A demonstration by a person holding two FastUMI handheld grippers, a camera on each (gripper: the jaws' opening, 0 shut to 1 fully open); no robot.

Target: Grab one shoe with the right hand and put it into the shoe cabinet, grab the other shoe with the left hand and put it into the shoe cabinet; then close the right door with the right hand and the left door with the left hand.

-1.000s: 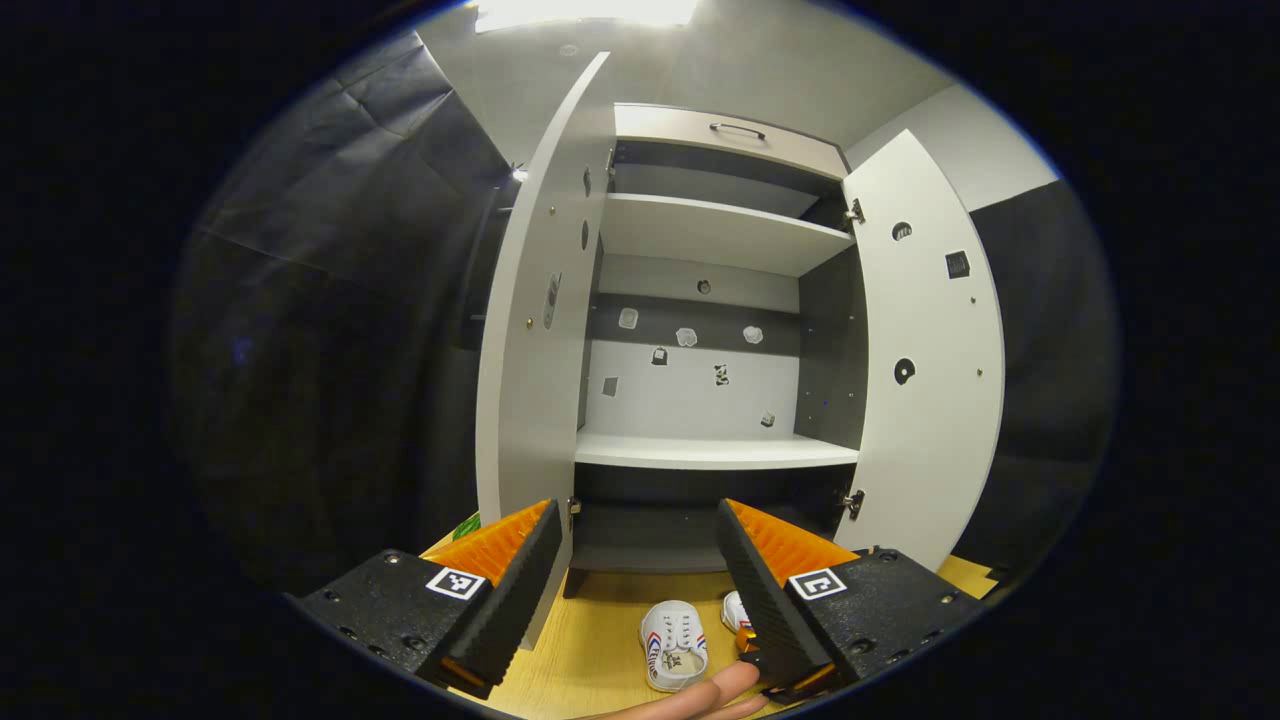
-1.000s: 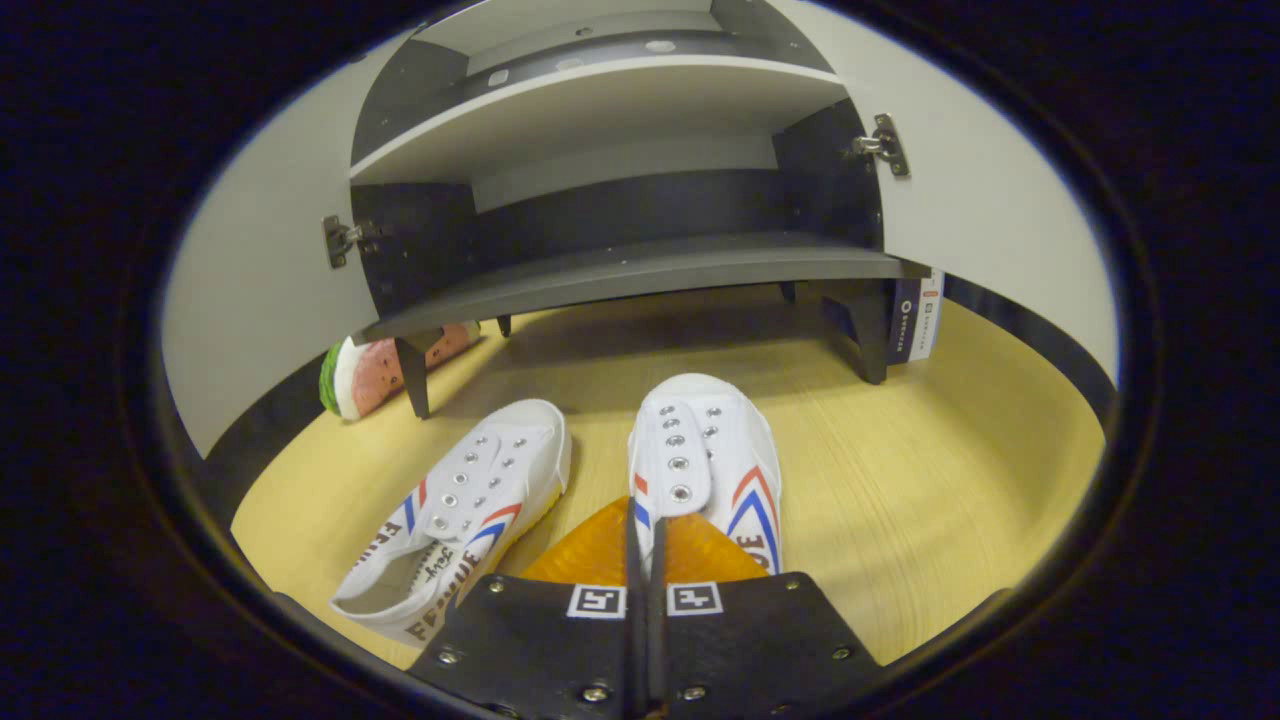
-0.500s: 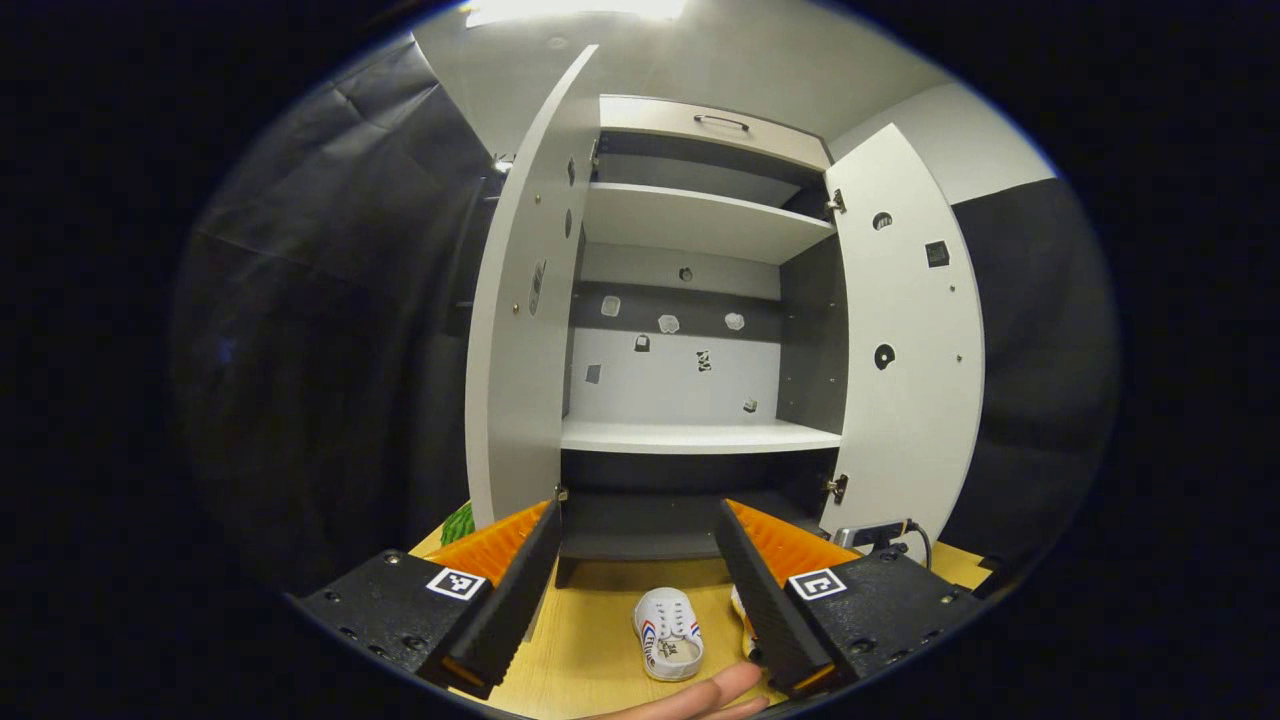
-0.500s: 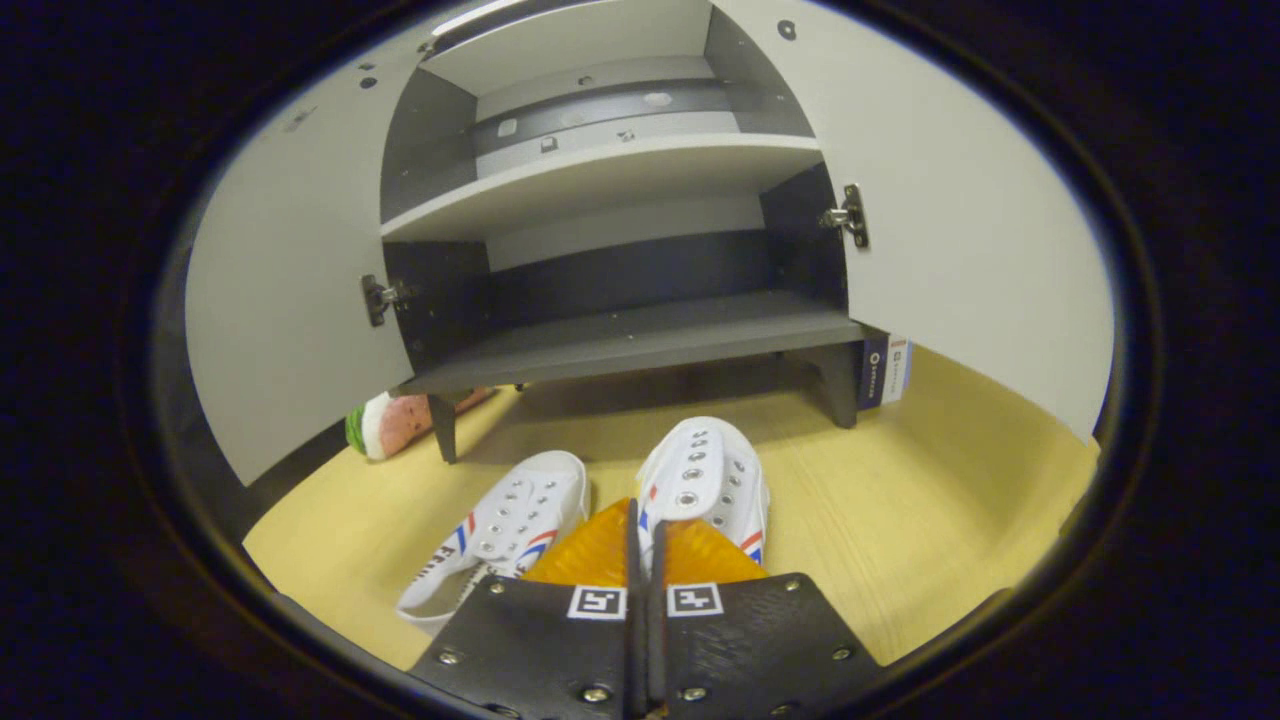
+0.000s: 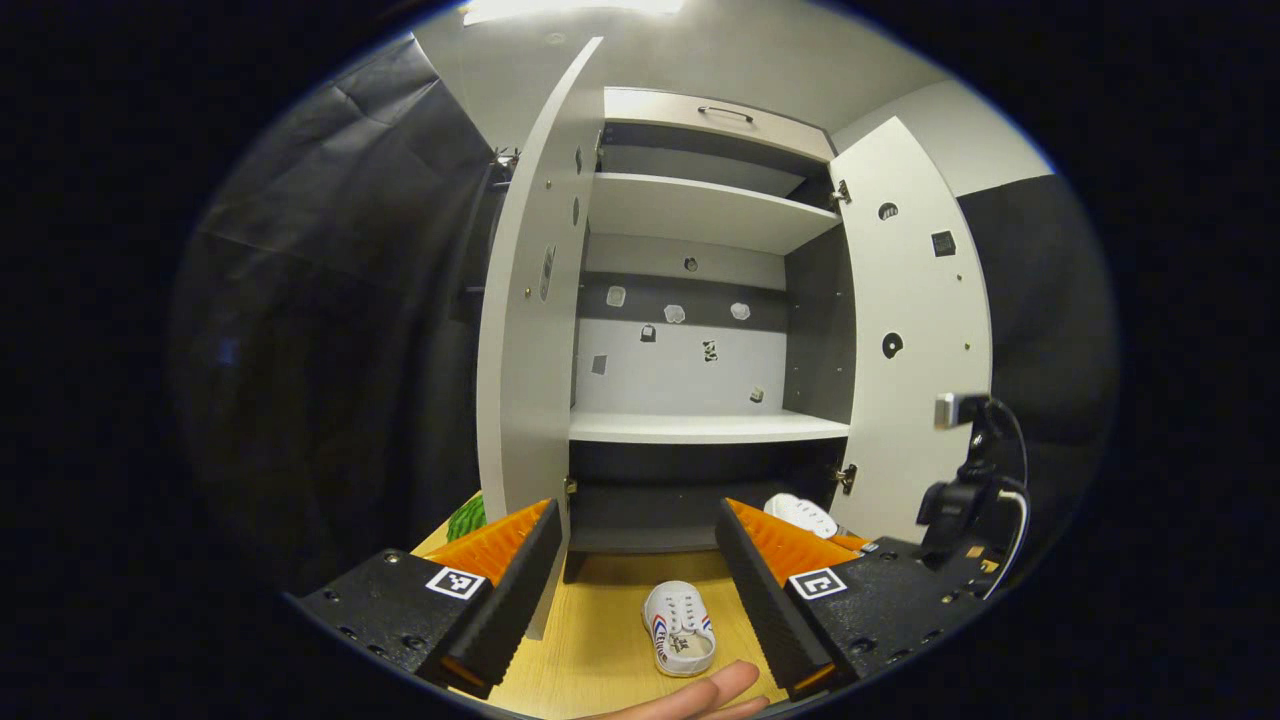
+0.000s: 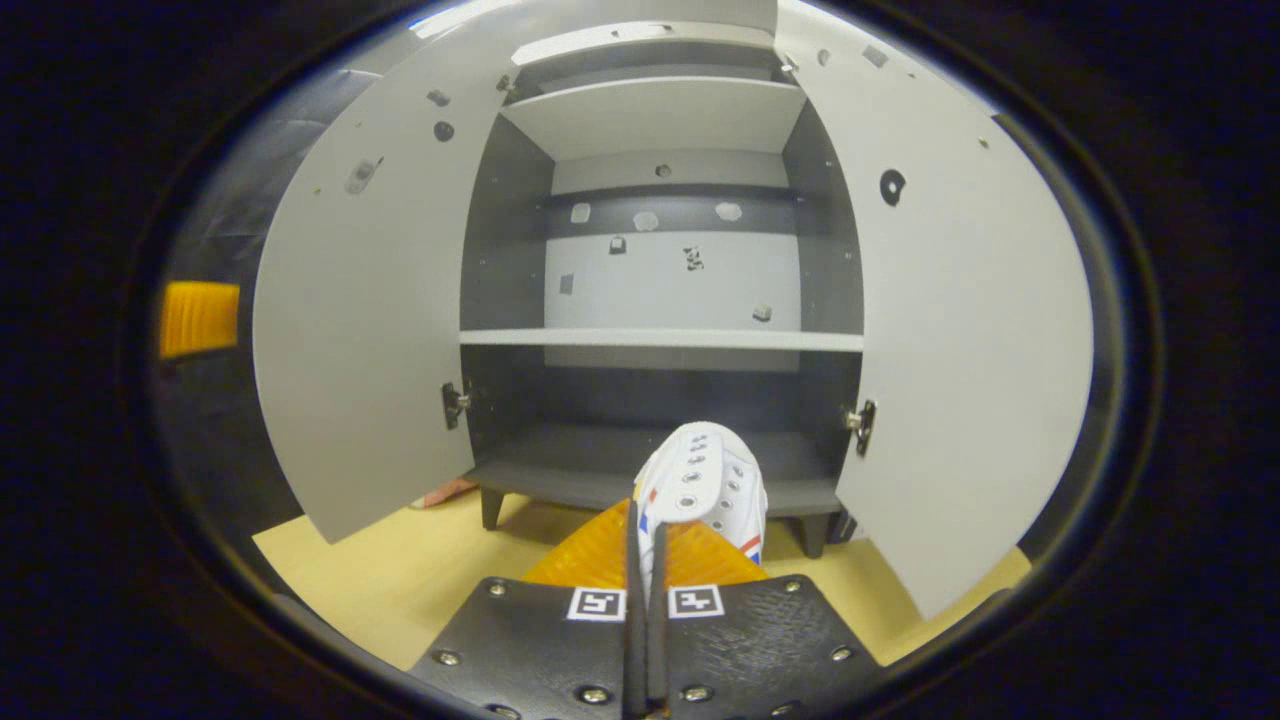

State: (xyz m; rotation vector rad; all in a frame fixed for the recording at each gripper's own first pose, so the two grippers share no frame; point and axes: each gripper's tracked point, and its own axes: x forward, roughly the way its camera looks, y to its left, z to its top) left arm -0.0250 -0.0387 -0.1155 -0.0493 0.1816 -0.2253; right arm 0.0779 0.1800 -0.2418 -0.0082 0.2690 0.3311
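Note:
The shoe cabinet (image 5: 700,425) (image 6: 660,340) stands with both doors wide open, left door (image 5: 530,330) and right door (image 5: 915,320). My right gripper (image 6: 645,512) is shut on the heel rim of a white shoe (image 6: 705,475) with red and blue stripes. It holds the shoe off the floor, toe toward the dark bottom shelf (image 6: 590,465). In the left gripper view that shoe (image 5: 800,514) hangs near the right door's foot. The second white shoe (image 5: 680,640) lies on the wooden floor below my left gripper (image 5: 635,520), which is open and holds nothing.
A white middle shelf (image 6: 660,338) and an upper shelf (image 5: 700,210) span the cabinet. A watermelon-patterned object (image 5: 465,520) lies on the floor by the left door. A person's fingertip (image 5: 705,693) shows at the bottom. Black cloth walls flank the cabinet.
My right gripper has lifted its shoe off the floor and tilted up to face the cabinet's inside. The other shoe stays on the floor. My left gripper has barely moved.

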